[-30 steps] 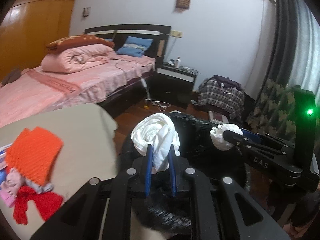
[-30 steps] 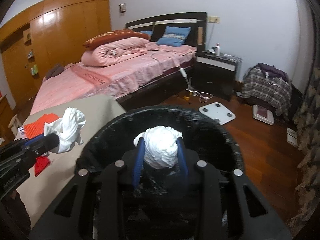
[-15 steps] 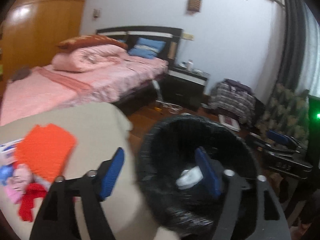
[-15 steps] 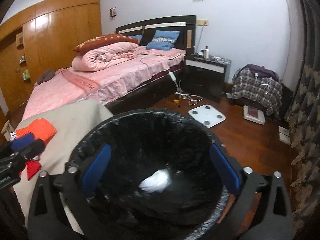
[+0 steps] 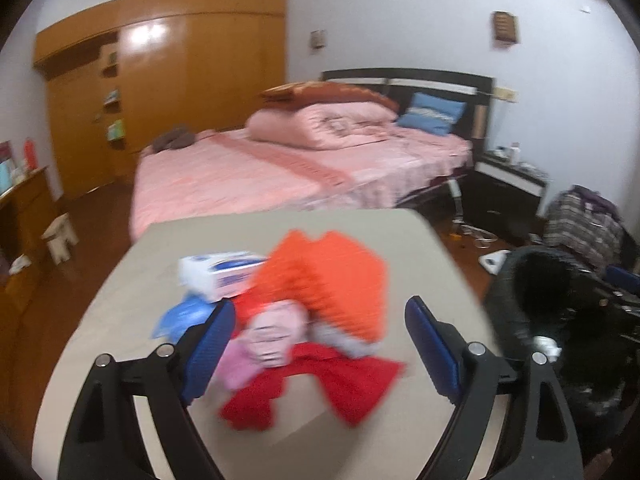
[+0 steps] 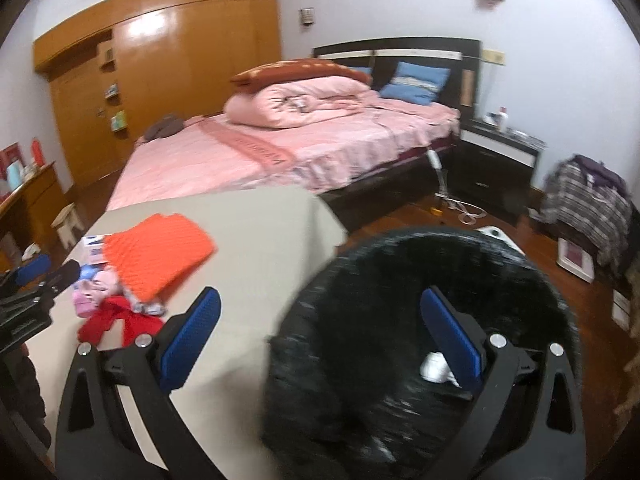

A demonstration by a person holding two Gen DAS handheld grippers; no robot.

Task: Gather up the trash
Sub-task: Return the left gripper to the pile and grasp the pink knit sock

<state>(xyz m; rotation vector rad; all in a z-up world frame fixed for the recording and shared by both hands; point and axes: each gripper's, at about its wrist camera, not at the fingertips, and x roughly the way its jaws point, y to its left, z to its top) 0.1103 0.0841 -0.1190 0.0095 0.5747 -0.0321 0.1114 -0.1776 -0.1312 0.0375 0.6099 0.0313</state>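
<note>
A black-lined trash bin (image 6: 420, 320) stands on the floor beside the beige table (image 6: 256, 240); it also shows at the right of the left wrist view (image 5: 552, 312). White crumpled tissue (image 6: 434, 366) lies inside it, also visible in the left wrist view (image 5: 545, 344). My right gripper (image 6: 320, 332) is open and empty, over the bin's near-left rim. My left gripper (image 5: 318, 344) is open and empty above a pile on the table (image 5: 120, 320): an orange knitted cloth (image 5: 328, 280), a pink item (image 5: 272, 336), a red cloth (image 5: 316, 384) and a white-and-blue tissue pack (image 5: 222, 272).
A pink bed (image 5: 304, 168) stands behind the table, with a dark nightstand (image 5: 504, 192) and a plaid bag (image 5: 584, 224) to the right. Wooden wardrobes (image 5: 160, 80) line the left wall. A white scale (image 6: 500, 236) lies on the wood floor.
Both grippers opened and dropped their white tissue wads into the bin. Both views have since swung left, the left gripper now over the table's pile.
</note>
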